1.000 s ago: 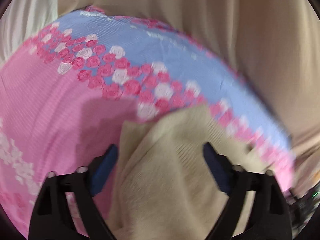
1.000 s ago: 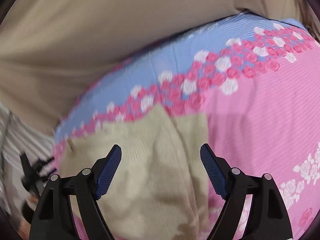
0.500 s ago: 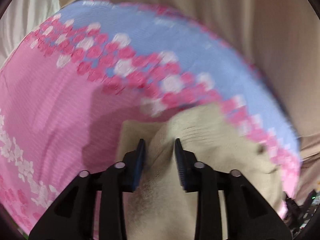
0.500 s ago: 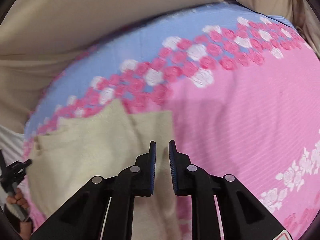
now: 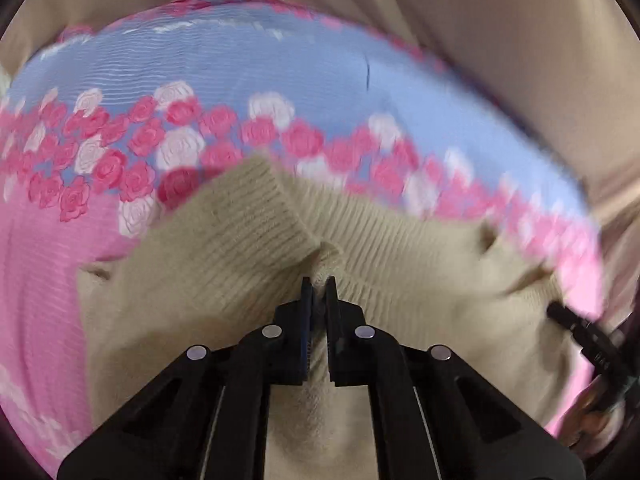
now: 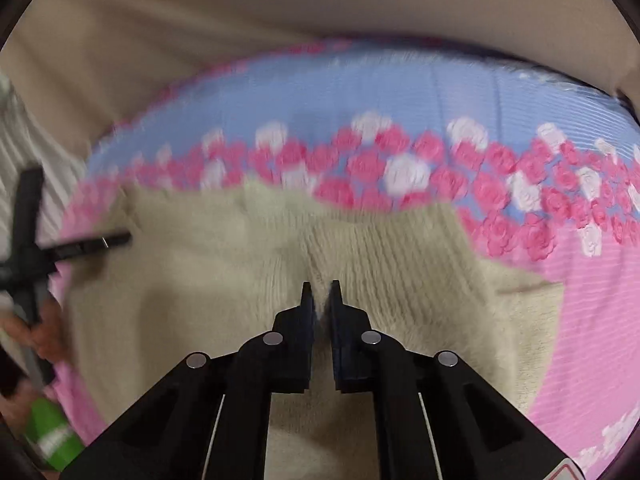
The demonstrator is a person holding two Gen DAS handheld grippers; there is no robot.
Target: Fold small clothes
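Observation:
A small cream knitted garment (image 5: 248,256) with a ribbed hem lies on a pink and blue rose-print bedsheet (image 5: 224,76). My left gripper (image 5: 319,286) is shut on a pinched fold of the garment near its ribbed edge. In the right wrist view the same garment (image 6: 400,264) spreads under my right gripper (image 6: 321,290), which is shut on a fold of the knit. The other gripper's tip shows in the left wrist view at the right edge (image 5: 576,326) and in the right wrist view at the left edge (image 6: 80,242), both over the garment's edges.
The sheet (image 6: 600,320) extends wide around the garment. Beige bedding or wall (image 5: 500,20) lies beyond the sheet's far edge. A hand and a green handle (image 6: 48,436) show at the lower left of the right wrist view.
Both grippers went from wide open to closed on the garment, pinching folds of it. The fabric has bunched and lifted at the ribbed hem, and both views have shifted over it.

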